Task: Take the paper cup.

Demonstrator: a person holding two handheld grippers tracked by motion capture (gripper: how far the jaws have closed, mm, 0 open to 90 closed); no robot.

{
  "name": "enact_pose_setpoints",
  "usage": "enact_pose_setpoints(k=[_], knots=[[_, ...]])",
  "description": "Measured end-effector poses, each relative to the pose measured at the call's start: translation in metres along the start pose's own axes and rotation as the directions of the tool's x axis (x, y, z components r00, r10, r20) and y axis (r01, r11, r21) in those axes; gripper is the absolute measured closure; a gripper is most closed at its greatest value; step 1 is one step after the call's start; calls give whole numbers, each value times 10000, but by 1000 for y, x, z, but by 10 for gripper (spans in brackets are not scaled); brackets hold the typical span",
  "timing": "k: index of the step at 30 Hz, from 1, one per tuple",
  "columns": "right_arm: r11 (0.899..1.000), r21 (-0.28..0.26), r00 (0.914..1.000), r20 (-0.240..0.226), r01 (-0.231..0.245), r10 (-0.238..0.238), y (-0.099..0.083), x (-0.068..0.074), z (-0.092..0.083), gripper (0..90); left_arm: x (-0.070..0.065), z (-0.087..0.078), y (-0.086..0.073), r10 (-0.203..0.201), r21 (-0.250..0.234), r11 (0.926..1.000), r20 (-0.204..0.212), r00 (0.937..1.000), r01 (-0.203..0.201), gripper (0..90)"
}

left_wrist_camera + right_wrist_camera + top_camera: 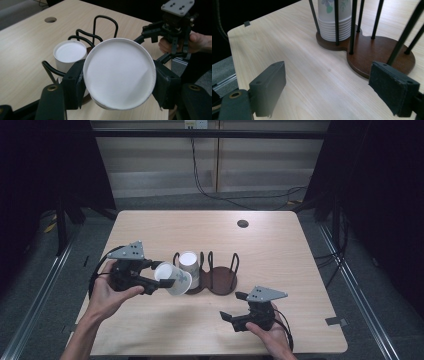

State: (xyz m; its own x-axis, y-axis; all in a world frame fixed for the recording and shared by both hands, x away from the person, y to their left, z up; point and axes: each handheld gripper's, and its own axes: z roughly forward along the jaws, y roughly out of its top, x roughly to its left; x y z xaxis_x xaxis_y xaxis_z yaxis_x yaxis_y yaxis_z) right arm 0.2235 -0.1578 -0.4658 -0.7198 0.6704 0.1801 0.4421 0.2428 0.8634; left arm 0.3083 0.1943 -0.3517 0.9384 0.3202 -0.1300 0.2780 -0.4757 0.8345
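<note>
Nearest my side, right gripper rests low over bare tabletop, jaws wide apart, nothing between them. Farther left, my left gripper clamped on paper cup, pads pressing its sides, cup tilted on its side, mouth toward gripper camera. Just beyond cup, wire-post cup rack on brown base; its left bay holds stack of cups. Held cup just beside stack.
</note>
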Motion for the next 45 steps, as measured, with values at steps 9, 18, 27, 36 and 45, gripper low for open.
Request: enact_pose_setpoints(k=[9,18,27,36,45], knots=[[9973,-417,9979,-176,608,-616,20,8,-2,137,-7,14,-10,-34,343,9994,211,9998,27,363],[9926,-687,9913,-793,997,-1051,47,18,9,136,-6,17,-21,-469,103,9989,484,9977,465,362],[9890,-565,9768,-1585,1366,-1440,54,29,27,136,-11,18,-29,-455,-64,9989,647,9969,460,360],[9897,-1031,9720,-2030,993,-1187,63,24,35,138,-17,24,-25,-549,-196,9982,969,9938,570,361],[9928,-836,9666,-2347,858,-1033,51,25,43,136,-26,39,-24,-610,-200,9978,1140,9916,637,361]])
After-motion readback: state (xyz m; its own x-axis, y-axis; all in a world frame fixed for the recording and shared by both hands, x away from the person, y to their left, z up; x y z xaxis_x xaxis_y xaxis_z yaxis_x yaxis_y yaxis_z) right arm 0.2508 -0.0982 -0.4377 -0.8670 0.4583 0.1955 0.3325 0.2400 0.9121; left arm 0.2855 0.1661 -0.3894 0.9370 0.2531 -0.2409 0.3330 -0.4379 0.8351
